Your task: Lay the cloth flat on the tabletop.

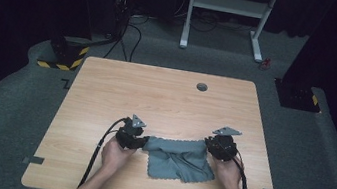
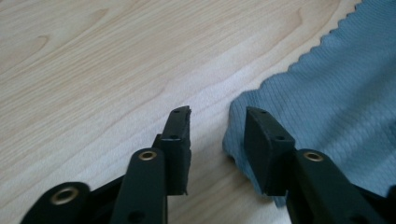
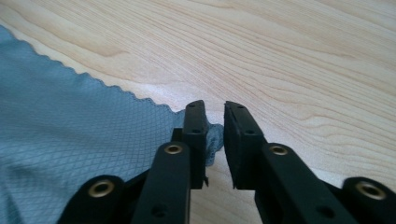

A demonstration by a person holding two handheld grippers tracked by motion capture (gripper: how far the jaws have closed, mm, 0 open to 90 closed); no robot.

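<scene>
left claw (image 2: 217, 122): jaws apart | right claw (image 3: 215, 116): jaws nearly closed

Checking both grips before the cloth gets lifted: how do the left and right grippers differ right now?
The left gripper has its jaws spread wide, while the right gripper has them nearly closed, with a narrow gap. The grey cloth has its corner beside the left gripper's jaw, whereas the right gripper's jaws straddle its corner. Both sit low over the wooden table, at opposite far corners of the cloth.

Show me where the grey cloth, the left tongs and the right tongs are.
grey cloth (image 1: 178, 159), high view, middle of the fabric.
left tongs (image 2: 217, 123), left gripper view, between the tips.
right tongs (image 3: 215, 114), right gripper view, between the tips.
</scene>
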